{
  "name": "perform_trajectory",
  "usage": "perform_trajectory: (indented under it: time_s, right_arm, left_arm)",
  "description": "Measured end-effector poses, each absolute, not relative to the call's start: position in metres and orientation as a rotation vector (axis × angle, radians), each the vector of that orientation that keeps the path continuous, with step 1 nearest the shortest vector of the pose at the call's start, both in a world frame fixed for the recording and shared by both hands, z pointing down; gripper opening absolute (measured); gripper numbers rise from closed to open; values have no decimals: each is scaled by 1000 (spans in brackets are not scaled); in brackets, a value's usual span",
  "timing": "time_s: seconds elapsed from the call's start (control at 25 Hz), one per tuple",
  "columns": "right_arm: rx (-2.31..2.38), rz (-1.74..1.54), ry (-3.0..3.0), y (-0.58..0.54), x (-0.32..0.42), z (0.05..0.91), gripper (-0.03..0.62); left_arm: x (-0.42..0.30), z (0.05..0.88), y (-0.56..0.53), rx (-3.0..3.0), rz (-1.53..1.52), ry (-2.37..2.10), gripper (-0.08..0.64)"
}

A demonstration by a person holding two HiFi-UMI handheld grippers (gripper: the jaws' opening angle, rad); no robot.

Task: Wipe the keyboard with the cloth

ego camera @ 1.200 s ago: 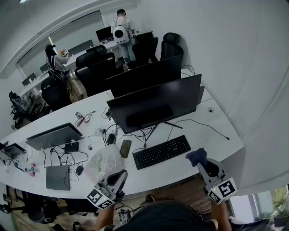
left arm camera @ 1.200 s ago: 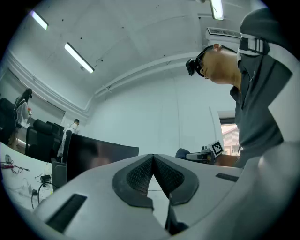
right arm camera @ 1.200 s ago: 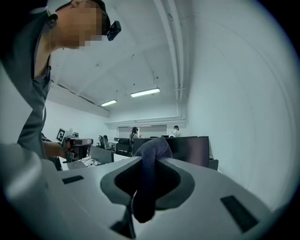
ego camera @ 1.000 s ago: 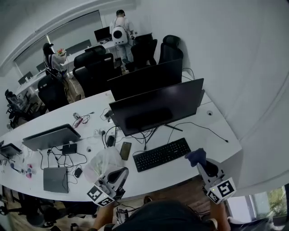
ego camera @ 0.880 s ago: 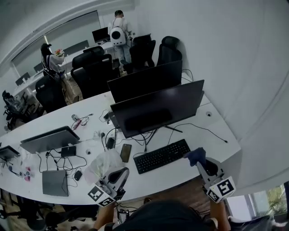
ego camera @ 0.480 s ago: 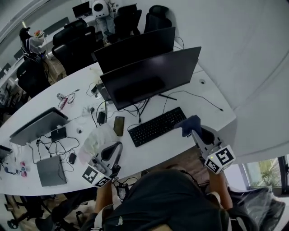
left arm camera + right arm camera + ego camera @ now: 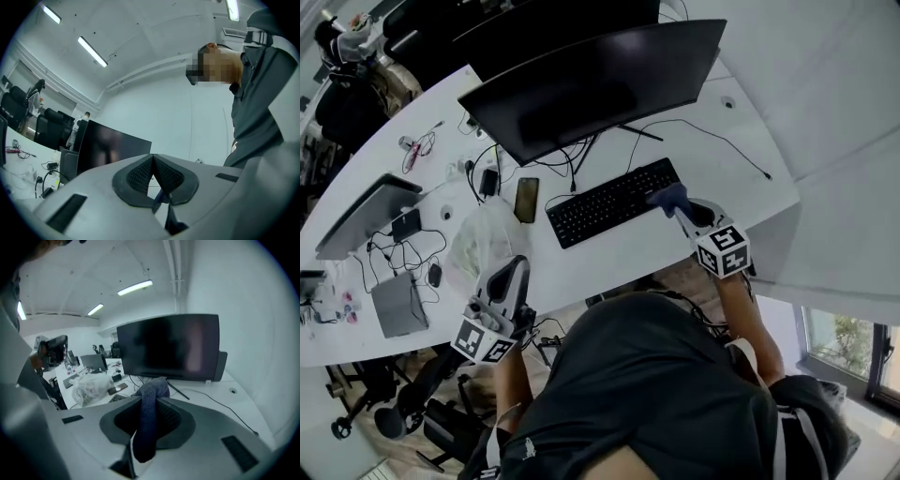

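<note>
The cloth is a dark blue, knitted-looking strip of soft fabric, folded over into a rounded hump. The right tongs clamp it between their black ribbed pads, with its loose end hanging down behind them. From the head view the cloth sits at the right end of the keyboard, a flat black slab of small keys lying slantwise on the smooth white table; whether fabric and keys touch cannot be told. The right gripper view shows the weave and the pinch up close, but its own grey shell hides nearly all of the keyboard. It looks past the cloth to the wide dark monitor and a crumpled, translucent plastic bag. The head view alone shows a dark phone lying between the bag and the keyboard. The left tongs are held off the table's near edge, well apart from the keyboard; the left gripper view shows their ribbed pads pressed together at the tip, with nothing between them.
</note>
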State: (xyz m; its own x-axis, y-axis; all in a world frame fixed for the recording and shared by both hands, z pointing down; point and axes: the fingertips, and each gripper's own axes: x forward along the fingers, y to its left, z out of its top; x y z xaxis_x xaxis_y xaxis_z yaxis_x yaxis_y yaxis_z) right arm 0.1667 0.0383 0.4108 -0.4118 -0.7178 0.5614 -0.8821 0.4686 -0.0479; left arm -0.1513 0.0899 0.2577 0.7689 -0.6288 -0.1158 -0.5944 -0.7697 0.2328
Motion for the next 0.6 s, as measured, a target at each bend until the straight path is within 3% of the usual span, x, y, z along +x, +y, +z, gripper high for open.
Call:
perform_trajectory:
  time_s: [0.44,0.6]
  right_arm:
    - [1015,423,-2066,-95,234,580,63]
    - [868,381,-1968,-96,233,647,63]
  left_arm:
    - [-90,279,94,2603,-131,-1235,5]
    - [-74,284,97,2563,-83,-1280,5]
